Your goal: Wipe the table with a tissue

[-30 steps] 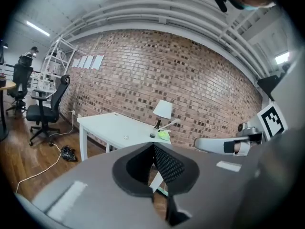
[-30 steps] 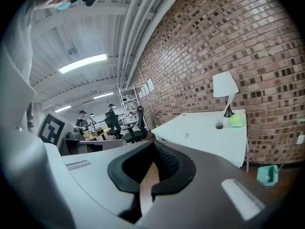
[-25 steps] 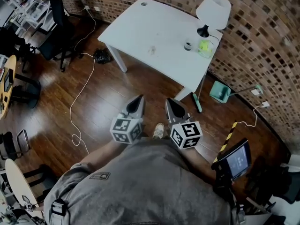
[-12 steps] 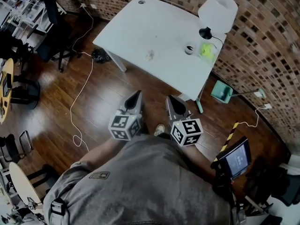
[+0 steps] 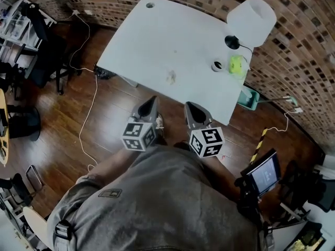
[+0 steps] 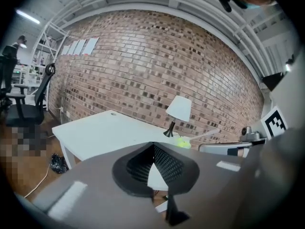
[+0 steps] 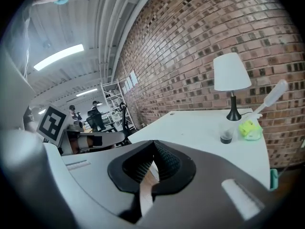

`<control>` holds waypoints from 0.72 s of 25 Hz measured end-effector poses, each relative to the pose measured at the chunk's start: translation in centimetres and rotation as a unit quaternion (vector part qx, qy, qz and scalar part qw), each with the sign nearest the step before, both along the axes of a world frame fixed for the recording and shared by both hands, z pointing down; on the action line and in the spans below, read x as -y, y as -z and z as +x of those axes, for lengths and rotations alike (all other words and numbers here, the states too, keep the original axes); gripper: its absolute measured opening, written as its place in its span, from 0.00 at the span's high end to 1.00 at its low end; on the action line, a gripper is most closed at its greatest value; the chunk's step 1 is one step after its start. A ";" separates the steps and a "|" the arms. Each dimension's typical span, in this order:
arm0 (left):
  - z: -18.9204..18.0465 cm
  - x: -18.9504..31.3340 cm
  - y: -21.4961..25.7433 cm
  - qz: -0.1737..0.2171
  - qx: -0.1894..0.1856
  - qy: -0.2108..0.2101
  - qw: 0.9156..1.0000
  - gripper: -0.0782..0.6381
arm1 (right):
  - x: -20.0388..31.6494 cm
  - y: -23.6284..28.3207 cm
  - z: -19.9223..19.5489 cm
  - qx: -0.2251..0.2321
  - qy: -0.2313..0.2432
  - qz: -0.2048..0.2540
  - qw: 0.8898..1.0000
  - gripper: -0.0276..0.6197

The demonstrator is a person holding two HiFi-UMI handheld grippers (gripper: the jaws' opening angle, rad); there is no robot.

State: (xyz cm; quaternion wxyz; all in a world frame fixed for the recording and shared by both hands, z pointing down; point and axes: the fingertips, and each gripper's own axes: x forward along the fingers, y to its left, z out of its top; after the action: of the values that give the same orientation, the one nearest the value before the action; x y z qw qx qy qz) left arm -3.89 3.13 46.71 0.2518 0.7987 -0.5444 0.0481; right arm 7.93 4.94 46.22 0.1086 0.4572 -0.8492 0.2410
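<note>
Lamp (image 5: 251, 15), cup (image 5: 217, 66) on table (image 5: 157, 41) beside brick wall (image 5: 298, 51); left gripper (image 5: 152, 100), right gripper (image 5: 188, 106) clenched, empty.

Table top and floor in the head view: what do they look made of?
Table top: likely painted or laminated board; smooth, matt white, no grain visible. Floor: wood planks or wood-look laminate, glossy; plank seams and light reflections show.
</note>
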 end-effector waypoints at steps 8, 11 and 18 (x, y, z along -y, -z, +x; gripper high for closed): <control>-3.0 5.4 -1.1 -0.017 -0.006 -0.052 0.998 0.89 | 4.7 -1.4 -3.3 -0.026 -0.041 -0.015 0.999 0.94; -3.2 6.7 -1.8 -0.024 -0.014 -0.057 0.998 0.89 | 5.9 -2.1 -3.7 -0.038 -0.042 -0.021 0.998 0.94; -3.0 9.5 -3.4 -0.049 0.004 -0.067 0.997 0.89 | 8.7 -4.8 -3.5 -0.069 -0.029 -0.037 0.996 0.94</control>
State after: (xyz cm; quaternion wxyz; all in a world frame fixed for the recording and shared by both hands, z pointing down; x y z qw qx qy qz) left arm -6.84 -6.35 50.13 0.2848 0.8197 -0.4880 0.0945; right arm 4.47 -3.79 51.04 0.1769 0.4928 -0.8165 0.2434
